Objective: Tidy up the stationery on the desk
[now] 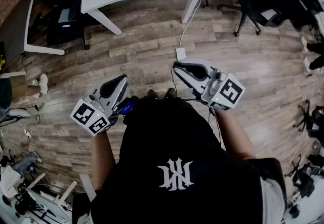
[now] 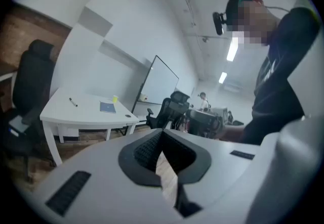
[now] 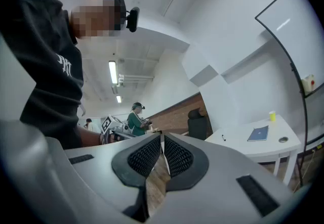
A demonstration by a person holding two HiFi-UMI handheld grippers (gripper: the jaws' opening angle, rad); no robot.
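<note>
Jaws together, empty, on left gripper (image 2: 162, 134) and right gripper (image 3: 162, 139); counter (image 2: 76, 113) well ahead of both. I would approach squarely, parting them only above the pen (image 2: 73, 101).

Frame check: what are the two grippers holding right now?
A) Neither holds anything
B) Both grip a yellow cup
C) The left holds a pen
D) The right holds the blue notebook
A: the left gripper and the right gripper each show jaws closed together with nothing between them. The pen and blue notebook lie on the white desk.
</note>
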